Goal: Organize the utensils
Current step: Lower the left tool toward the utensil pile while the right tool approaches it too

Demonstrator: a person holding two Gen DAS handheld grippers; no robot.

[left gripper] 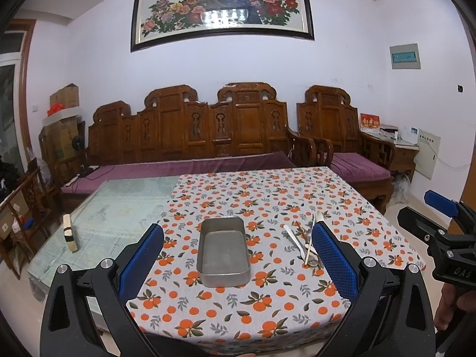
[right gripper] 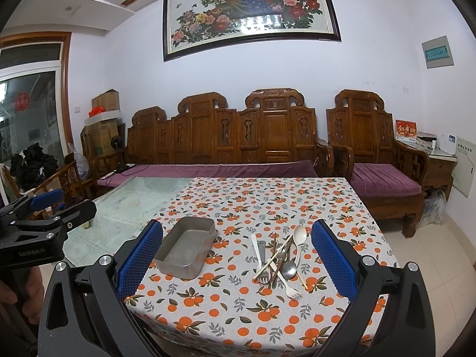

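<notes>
An empty rectangular metal tin (left gripper: 223, 253) sits on the orange-patterned tablecloth (left gripper: 267, 303). To its right lies a crossed pile of utensils (left gripper: 306, 238). In the right wrist view the pile (right gripper: 279, 255) shows a white spoon (right gripper: 300, 233), a metal spoon (right gripper: 289, 269), a white fork (right gripper: 293, 293), a metal fork and chopsticks, right of the tin (right gripper: 187, 247). My left gripper (left gripper: 238, 227) is open in the air, short of the tin. My right gripper (right gripper: 237, 226) is open too, back from the pile. Each shows in the other's view: right gripper (left gripper: 428, 212), left gripper (right gripper: 64, 203).
The cloth covers only the right part of a glass-topped table (left gripper: 119, 208). A small pale block (left gripper: 70, 232) stands on the glass at the left. A carved wooden sofa (left gripper: 208, 136) with purple cushions runs behind the table. The cloth's near edge hangs just under my grippers.
</notes>
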